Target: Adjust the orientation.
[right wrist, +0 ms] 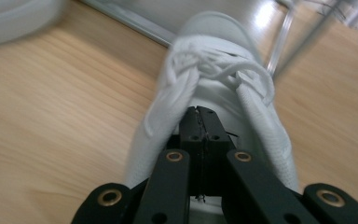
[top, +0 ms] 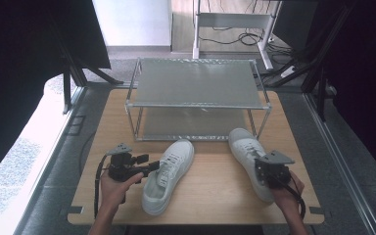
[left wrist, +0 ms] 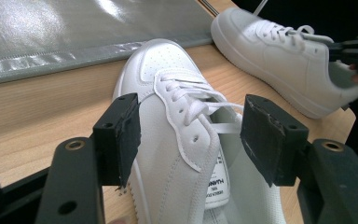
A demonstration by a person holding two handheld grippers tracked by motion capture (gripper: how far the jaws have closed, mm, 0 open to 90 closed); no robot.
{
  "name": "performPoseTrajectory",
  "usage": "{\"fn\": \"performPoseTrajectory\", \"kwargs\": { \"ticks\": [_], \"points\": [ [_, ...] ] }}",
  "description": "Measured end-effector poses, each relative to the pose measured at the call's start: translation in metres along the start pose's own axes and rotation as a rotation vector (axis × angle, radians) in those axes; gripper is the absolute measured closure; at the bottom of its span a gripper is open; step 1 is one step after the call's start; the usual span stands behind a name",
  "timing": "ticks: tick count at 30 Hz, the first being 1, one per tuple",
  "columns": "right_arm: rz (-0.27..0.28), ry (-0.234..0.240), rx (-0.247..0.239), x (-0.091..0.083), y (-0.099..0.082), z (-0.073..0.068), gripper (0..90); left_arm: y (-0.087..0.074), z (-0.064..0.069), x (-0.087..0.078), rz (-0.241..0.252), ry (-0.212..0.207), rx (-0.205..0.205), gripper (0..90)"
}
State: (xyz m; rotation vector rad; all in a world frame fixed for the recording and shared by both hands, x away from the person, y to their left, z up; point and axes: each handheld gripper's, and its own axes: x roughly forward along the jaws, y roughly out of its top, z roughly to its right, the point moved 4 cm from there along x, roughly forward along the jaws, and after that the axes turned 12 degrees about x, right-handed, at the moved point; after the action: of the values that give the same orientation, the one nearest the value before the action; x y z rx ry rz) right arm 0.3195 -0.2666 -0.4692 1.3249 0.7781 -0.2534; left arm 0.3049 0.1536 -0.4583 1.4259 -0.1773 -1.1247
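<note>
While both hands rest at the near edge of the wooden table (top: 210, 191), two white sneakers lie in front of the metal rack (top: 198, 100), which serves as the landmark. The left sneaker (top: 169, 175) lies just before the rack's front rail, toe toward it, heel angled toward the person. The right sneaker (top: 249, 156) lies before the rack's right front leg, toe nearly at that leg.

High view: the left gripper (top: 149, 169) points sideways at the left sneaker's collar; the right gripper (top: 269, 171) sits over the right sneaker's heel. Jaw spacing cannot be read at this distance.

Left gripper view: the left gripper (left wrist: 191, 137) has its jaws spread wide, one pad on each side of the left sneaker (left wrist: 186, 154) at the lacing and tongue, neither pad pressing the upper. The right sneaker (left wrist: 279, 60) lies farther off, well apart from the rack's lower shelf (left wrist: 74, 32).

Right gripper view: the right gripper (right wrist: 200, 126) has its jaws pressed together inside the opening of the right sneaker (right wrist: 214, 84); whether they pinch the tongue or lining cannot be told. Blur softens the laces and the rack leg beyond.
</note>
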Motion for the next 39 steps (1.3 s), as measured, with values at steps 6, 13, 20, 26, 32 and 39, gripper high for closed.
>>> {"fn": "performPoseTrajectory", "kwargs": {
  "ticks": [6,13,20,26,32,39],
  "points": [
    [0.036,0.125,0.161,-0.004,-0.004,0.029,85.9,-0.001,0.0,0.001,-0.007,0.0,-0.002,37.7],
    [0.035,0.134,0.121,-0.017,-0.001,0.027,87.2,-0.001,-0.002,-0.002,0.005,0.004,-0.013,37.7],
    [0.063,0.142,0.154,-0.03,-0.005,0.033,87.0,-0.002,-0.002,-0.001,-0.003,0.003,-0.012,37.7],
    [0.04,0.182,0.118,-0.03,0.0,0.016,78.8,-0.002,-0.002,-0.001,-0.009,0.002,-0.008,37.8],
    [0.045,0.188,0.135,-0.03,0.006,0.015,71.3,-0.002,-0.002,-0.002,-0.005,0.002,-0.014,37.8],
    [-0.013,0.161,0.115,-0.018,0.005,0.006,72.5,-0.002,-0.002,-0.004,0.001,0.003,-0.014,37.9]
  ]
}}
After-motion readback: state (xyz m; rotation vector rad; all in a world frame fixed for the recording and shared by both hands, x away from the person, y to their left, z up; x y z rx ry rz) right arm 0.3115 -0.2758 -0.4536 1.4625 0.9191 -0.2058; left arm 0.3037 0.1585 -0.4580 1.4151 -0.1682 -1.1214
